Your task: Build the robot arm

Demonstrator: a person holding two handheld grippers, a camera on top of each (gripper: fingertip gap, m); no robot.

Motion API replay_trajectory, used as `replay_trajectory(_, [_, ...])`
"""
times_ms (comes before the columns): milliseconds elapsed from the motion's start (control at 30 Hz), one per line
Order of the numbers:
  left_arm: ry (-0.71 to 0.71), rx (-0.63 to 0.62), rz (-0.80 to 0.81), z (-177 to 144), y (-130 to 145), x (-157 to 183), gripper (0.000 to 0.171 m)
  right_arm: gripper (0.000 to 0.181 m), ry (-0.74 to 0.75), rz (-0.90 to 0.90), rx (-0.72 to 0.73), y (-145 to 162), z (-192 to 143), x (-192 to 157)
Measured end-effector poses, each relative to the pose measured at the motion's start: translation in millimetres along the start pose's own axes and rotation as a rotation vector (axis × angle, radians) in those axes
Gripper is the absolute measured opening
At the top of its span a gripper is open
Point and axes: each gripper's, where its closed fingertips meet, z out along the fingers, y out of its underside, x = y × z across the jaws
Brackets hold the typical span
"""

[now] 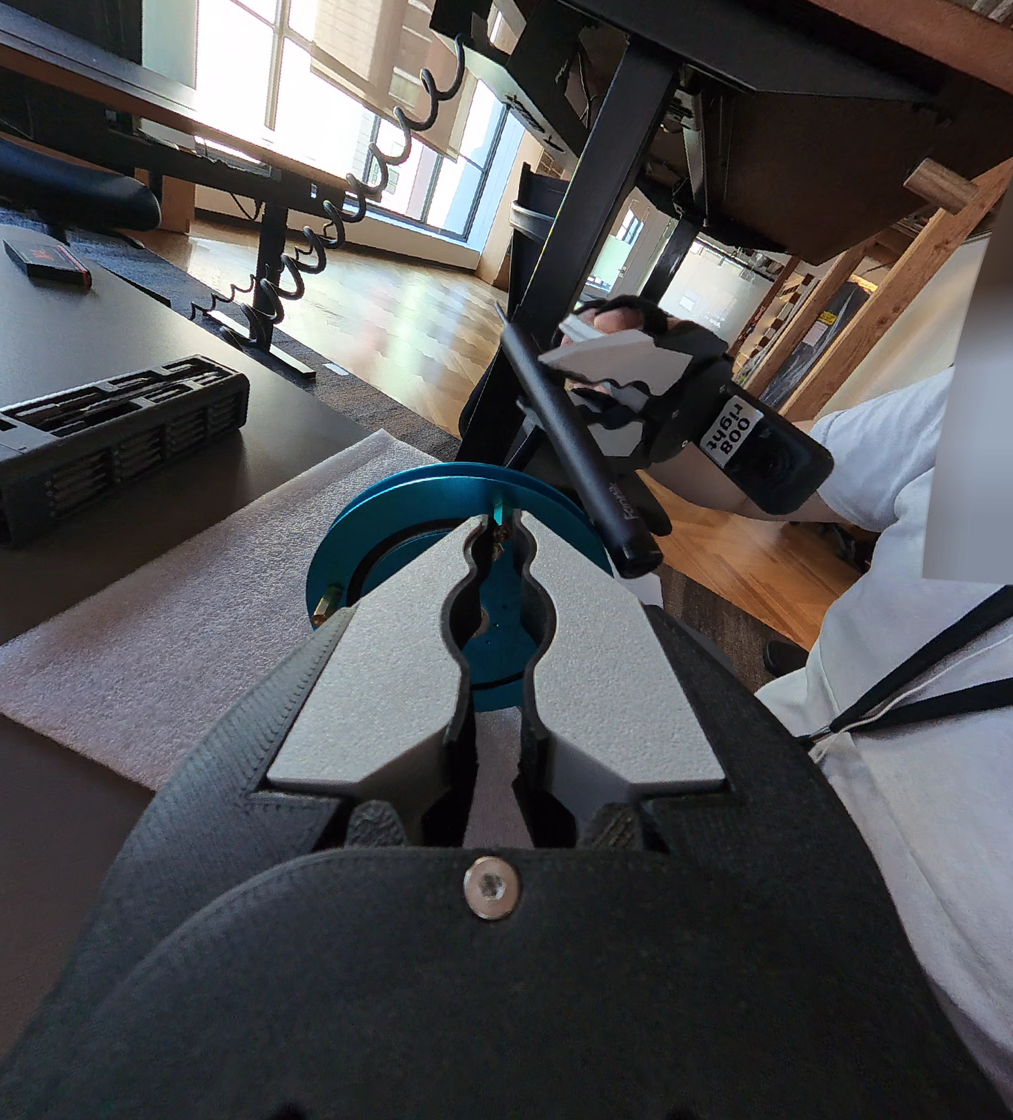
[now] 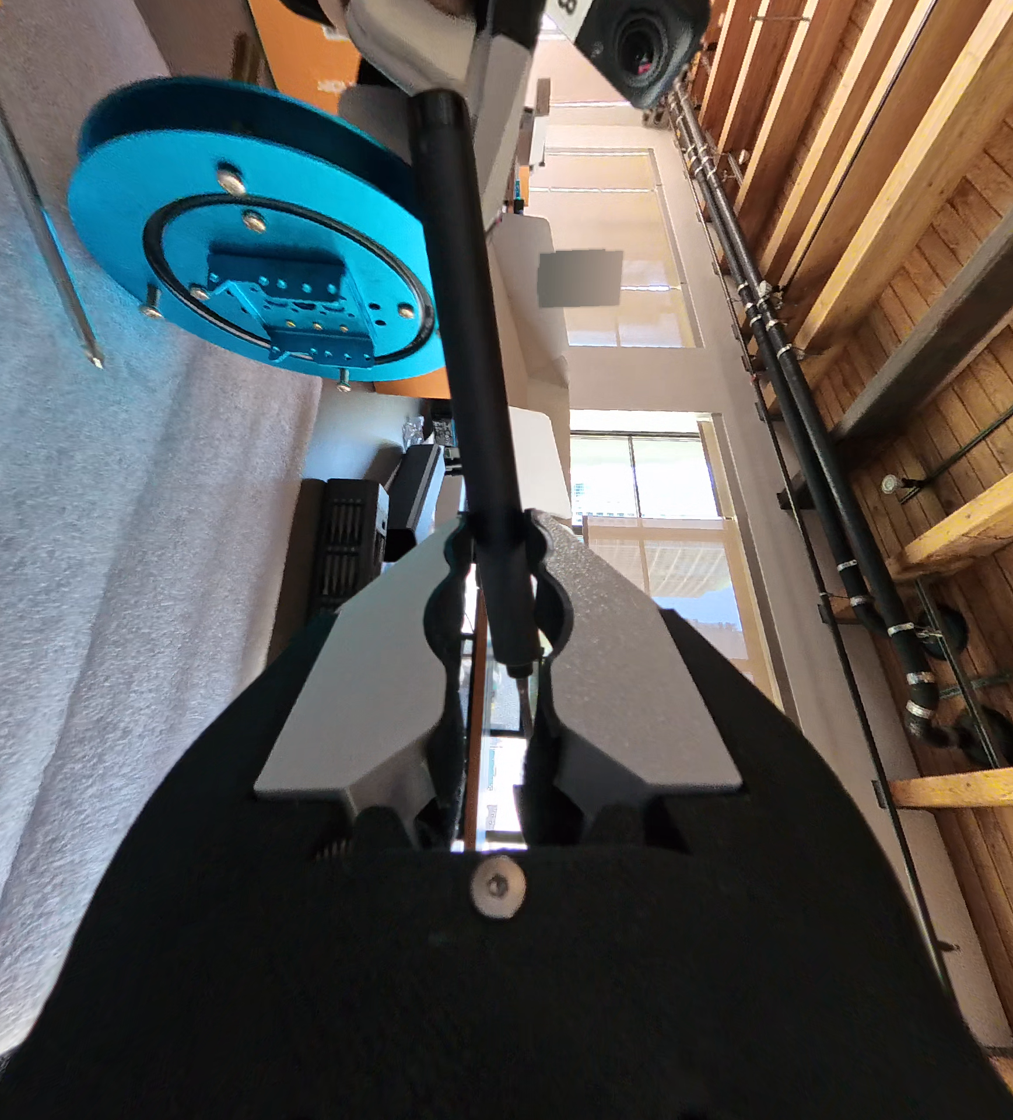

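Note:
A blue metal disc assembly [image 1: 364, 545] stands on its edge on a grey foam mat [image 1: 158, 636]. My left gripper [image 1: 501, 521] is shut on it at its upper rim, where a small brass post shows between the tips. My right gripper [image 1: 561, 382], just beyond and to the right of the disc, is shut on a black pen-shaped driver [image 1: 570, 448]. In the right wrist view the right gripper [image 2: 498, 521] clamps the driver [image 2: 467, 303], which runs past the disc's face [image 2: 128, 200] with its screws. The left gripper [image 2: 431, 54] shows at the top.
A black bit case [image 1: 98, 442] and a small black box [image 1: 46, 260] lie on the dark table [image 1: 37, 339]. A long metal screwdriver shaft [image 2: 25, 200] lies on the mat. A person in a white shirt [image 1: 916, 788] is at the right. A coiled cable [image 1: 334, 224] hangs behind. Across from one pair of fingers to the other is roughly 10 cm.

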Motion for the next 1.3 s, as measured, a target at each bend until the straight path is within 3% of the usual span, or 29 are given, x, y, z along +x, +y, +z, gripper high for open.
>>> replay_trajectory(200, [0.009,-0.009,0.013,2,1,2,0.004,0.016,0.143,0.045,-0.038,17,12,31])
replay_trajectory(567, [0.038,-0.005,-0.005,3,1,4,0.004,0.016,0.530,0.167,0.170,-6,-2,148])
replay_trajectory(833, [0.038,-0.003,-0.010,2,1,3,0.004,0.016,0.629,0.703,0.392,13,-13,209])
replay_trajectory(1133, [0.040,-0.005,-0.004,2,1,5,0.004,0.015,0.497,1.233,0.577,39,-6,212])
replay_trajectory(1300, [0.037,-0.006,-0.001,2,1,5,0.004,0.015,0.397,1.556,0.769,50,-8,219])
